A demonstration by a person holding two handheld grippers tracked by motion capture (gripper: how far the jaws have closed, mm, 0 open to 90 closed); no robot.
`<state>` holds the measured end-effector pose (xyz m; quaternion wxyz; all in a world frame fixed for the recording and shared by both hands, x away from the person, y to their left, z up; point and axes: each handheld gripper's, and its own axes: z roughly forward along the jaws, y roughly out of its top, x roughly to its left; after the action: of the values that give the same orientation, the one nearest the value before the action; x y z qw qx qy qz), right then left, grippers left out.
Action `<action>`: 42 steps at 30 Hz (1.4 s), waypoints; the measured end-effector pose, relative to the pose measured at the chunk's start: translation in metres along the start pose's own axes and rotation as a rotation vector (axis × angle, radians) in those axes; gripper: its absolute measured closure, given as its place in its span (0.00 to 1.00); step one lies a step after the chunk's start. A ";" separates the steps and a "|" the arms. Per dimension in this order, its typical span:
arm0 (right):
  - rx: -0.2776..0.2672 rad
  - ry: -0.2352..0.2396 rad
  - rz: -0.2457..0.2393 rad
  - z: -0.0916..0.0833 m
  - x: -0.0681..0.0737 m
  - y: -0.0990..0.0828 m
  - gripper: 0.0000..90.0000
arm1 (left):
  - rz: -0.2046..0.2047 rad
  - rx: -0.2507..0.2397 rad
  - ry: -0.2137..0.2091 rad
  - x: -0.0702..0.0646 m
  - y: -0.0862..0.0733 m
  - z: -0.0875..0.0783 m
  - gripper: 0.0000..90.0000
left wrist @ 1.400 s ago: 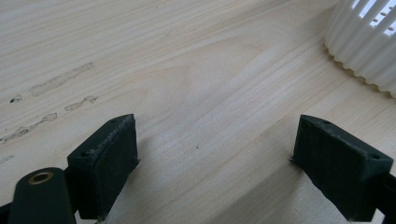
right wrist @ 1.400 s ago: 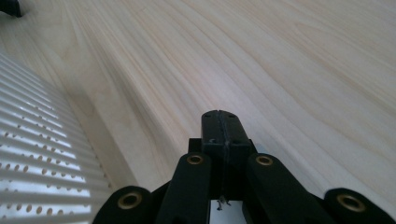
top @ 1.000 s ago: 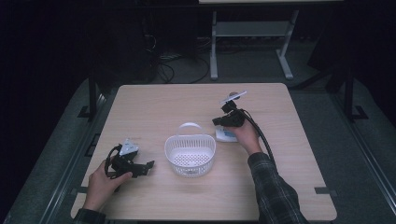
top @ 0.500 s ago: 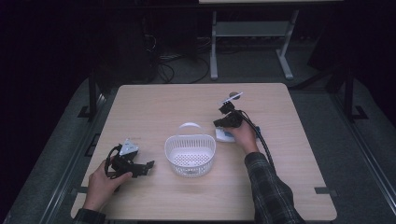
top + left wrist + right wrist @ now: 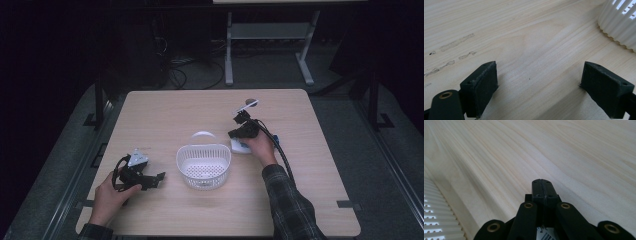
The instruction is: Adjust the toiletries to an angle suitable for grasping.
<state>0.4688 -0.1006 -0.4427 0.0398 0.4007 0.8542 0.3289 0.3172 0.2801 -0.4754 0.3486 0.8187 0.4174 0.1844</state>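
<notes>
Pinching a thin label edge of the small white packet (image 5: 239, 146) beside the white slotted plastic basket (image 5: 203, 165), your clenched right gripper (image 5: 541, 185) suggests it handles light and pliant, while your left gripper (image 5: 539, 85) rests released.

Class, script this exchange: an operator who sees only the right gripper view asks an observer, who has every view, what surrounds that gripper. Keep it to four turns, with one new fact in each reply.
Operator: My right gripper is shut over bare table, with white slats at my left. What are they?
Observer: They are the wall of a white basket. The high view shows nothing inside it.
Operator: Where is the other gripper?
Observer: The left gripper is on the basket's far side from you, low over the table. Its own view shows the jaws wide open with nothing between them.
</notes>
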 end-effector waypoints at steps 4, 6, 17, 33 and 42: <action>0.006 0.003 -0.014 -0.001 0.004 -0.001 1.00 | 0.000 0.000 0.000 0.000 0.000 0.000 0.14; 0.005 0.010 -0.026 -0.003 0.008 -0.002 1.00 | 0.000 -0.001 0.000 0.000 0.000 0.000 0.14; 0.024 0.016 -0.031 -0.006 0.011 -0.011 1.00 | -0.003 -0.003 0.000 0.000 0.000 0.000 0.14; 0.027 0.020 -0.038 -0.018 0.018 -0.032 1.00 | -0.003 -0.003 0.000 0.000 0.000 0.000 0.14; 0.039 0.028 -0.037 -0.027 0.020 -0.049 1.00 | -0.003 -0.004 0.001 0.000 0.000 0.000 0.14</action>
<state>0.4140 -0.1232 -0.4462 0.0259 0.3809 0.8682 0.3170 0.3172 0.2798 -0.4756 0.3503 0.8173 0.4186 0.1848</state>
